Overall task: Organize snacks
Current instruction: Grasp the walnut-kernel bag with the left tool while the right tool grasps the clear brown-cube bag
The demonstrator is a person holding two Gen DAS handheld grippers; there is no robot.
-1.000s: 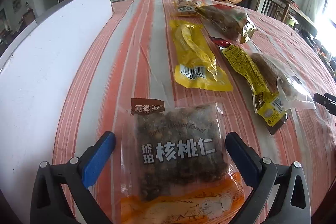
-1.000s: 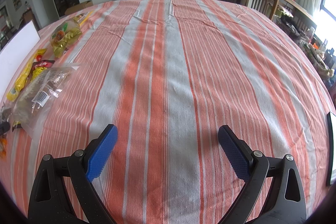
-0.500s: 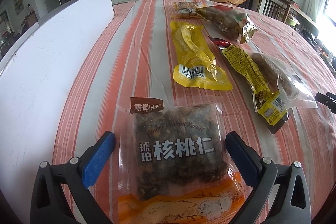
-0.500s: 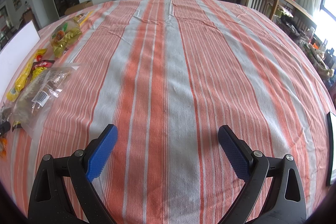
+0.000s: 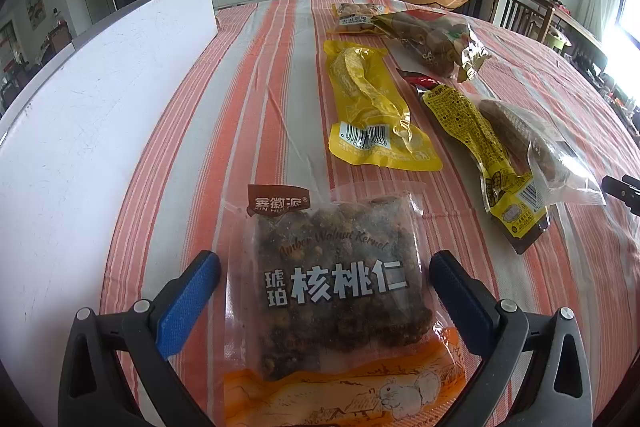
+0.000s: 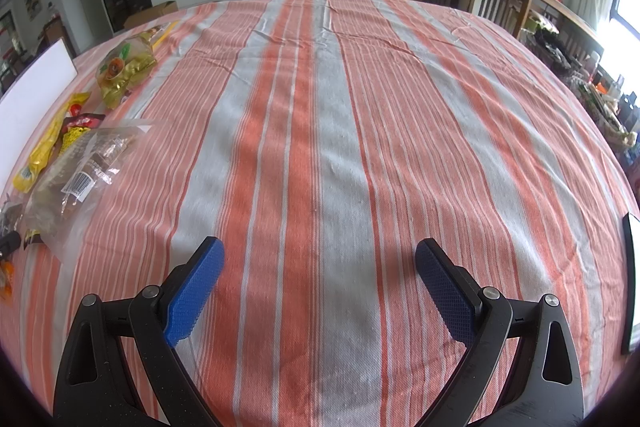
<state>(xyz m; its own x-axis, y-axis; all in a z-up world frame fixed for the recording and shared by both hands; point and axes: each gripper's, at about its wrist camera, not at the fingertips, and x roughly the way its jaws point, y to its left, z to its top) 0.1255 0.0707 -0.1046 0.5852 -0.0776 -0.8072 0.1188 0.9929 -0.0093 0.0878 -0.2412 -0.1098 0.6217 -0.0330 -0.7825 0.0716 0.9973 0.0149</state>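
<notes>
1. Left wrist view: left gripper [image 5: 325, 277] has jaws spread wide, straddling the walnut packet [image 5: 340, 291], which lies flat on the striped surface [image 5: 256, 99]; no contact visible.
2. Packet's long axis runs 6 to 12 o'clock, along the fingers; its short width sits between the pads.
3. Right gripper [image 6: 319, 269]: jaws spread, nothing between them, only bare cloth ahead; snacks lie off at 9–10 o'clock.
4. Judgement: left is far nearer; closing across the width should take it.

Each gripper, the left gripper [image 5: 325, 269] and the right gripper [image 6: 319, 255], is built from black plastic arms with triangular cut-outs. Textured blue pads [image 6: 195, 291] are fitted inside the fingers. Silver screws [image 5: 505, 305] are seen at the joints, low in both frames.
</notes>
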